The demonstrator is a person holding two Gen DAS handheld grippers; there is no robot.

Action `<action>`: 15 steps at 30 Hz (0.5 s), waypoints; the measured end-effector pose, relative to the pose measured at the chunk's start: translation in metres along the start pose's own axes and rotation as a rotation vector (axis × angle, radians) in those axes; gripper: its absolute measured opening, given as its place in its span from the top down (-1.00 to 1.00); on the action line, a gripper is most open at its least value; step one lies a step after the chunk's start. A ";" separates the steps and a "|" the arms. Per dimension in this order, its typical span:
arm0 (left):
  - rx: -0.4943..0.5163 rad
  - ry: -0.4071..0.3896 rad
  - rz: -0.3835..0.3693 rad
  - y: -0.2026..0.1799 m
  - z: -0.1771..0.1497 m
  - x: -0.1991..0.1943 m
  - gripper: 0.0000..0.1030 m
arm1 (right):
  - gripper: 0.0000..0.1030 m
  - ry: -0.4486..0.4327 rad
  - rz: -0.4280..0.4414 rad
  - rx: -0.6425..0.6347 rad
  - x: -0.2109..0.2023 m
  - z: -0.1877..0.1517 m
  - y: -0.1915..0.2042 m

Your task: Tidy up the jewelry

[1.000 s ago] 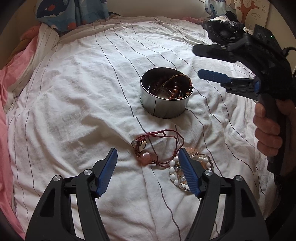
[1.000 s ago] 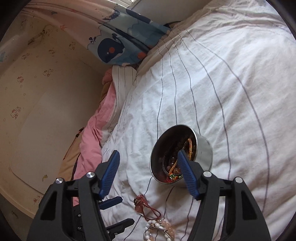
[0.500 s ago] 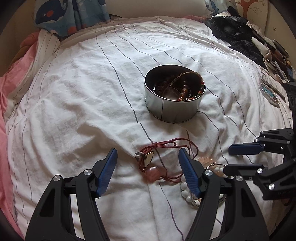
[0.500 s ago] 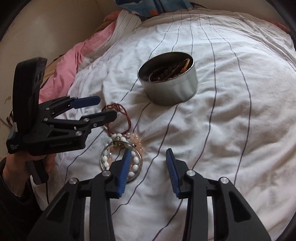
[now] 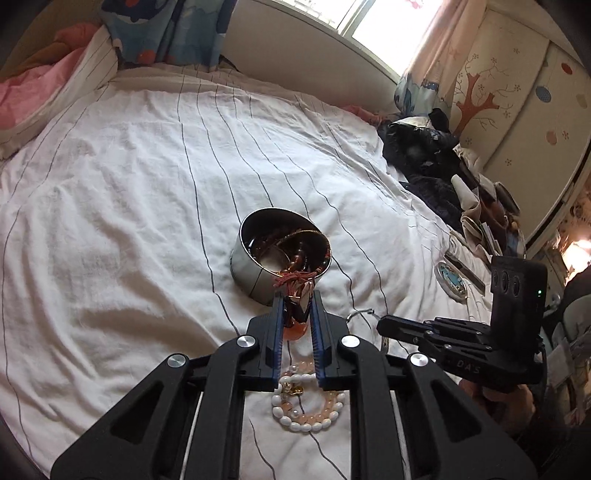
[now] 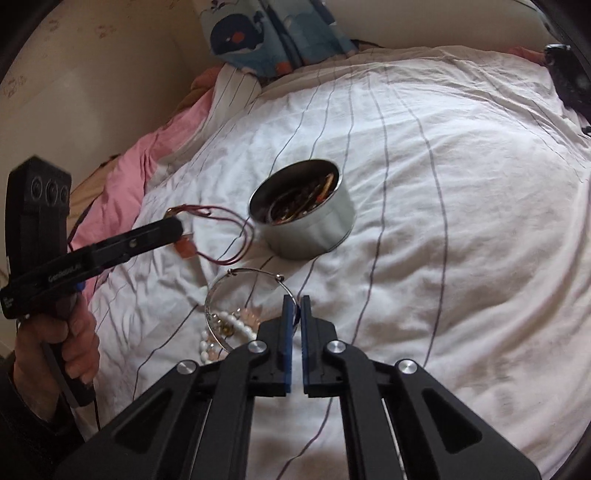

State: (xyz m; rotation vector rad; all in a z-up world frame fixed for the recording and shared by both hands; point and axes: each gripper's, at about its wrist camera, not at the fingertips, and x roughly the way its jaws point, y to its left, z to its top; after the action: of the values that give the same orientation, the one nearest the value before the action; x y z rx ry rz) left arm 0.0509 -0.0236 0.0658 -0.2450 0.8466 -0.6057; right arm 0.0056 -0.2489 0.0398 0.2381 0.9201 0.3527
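A round metal tin (image 5: 258, 273) (image 6: 314, 229) with several bead strands in it stands on the white striped bedcover. My left gripper (image 5: 295, 299) (image 6: 177, 223) is shut on the red-cord pendant necklace (image 5: 295, 278) (image 6: 221, 236) and holds it lifted just in front of the tin; its pink stone (image 5: 293, 330) hangs below. My right gripper (image 6: 294, 301) (image 5: 384, 325) is shut on the thin silver wire bangle (image 6: 236, 275), raised off the cover. White and pink bead bracelets (image 5: 306, 413) (image 6: 229, 328) lie on the cover beneath both grippers.
A pink blanket (image 6: 147, 158) and a whale-print cloth (image 6: 266, 33) lie at the far left of the bed. Dark clothes (image 5: 424, 147) and small clutter (image 5: 476, 225) sit along the right edge.
Both grippers have closed. The left one took the red-cord pendant necklace and lifted it toward the tin. The right one took the silver bangle and raised it off the bead bracelets.
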 end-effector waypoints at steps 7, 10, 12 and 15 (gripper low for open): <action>0.016 0.092 0.098 0.004 -0.007 0.019 0.74 | 0.91 0.032 -0.063 0.046 0.015 0.004 -0.013; 0.032 0.145 0.197 0.009 -0.011 0.033 0.70 | 0.88 0.066 -0.101 0.061 0.024 0.002 -0.021; 0.032 0.165 0.232 0.012 -0.013 0.037 0.42 | 0.74 0.064 -0.108 0.060 0.023 0.002 -0.023; 0.052 0.142 0.279 0.012 -0.012 0.036 -0.12 | 0.22 0.041 -0.114 0.055 0.021 0.002 -0.021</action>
State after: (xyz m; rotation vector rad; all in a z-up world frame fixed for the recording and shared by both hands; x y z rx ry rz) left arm 0.0651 -0.0346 0.0299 -0.0347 0.9809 -0.3861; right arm 0.0229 -0.2597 0.0180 0.2289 0.9803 0.2277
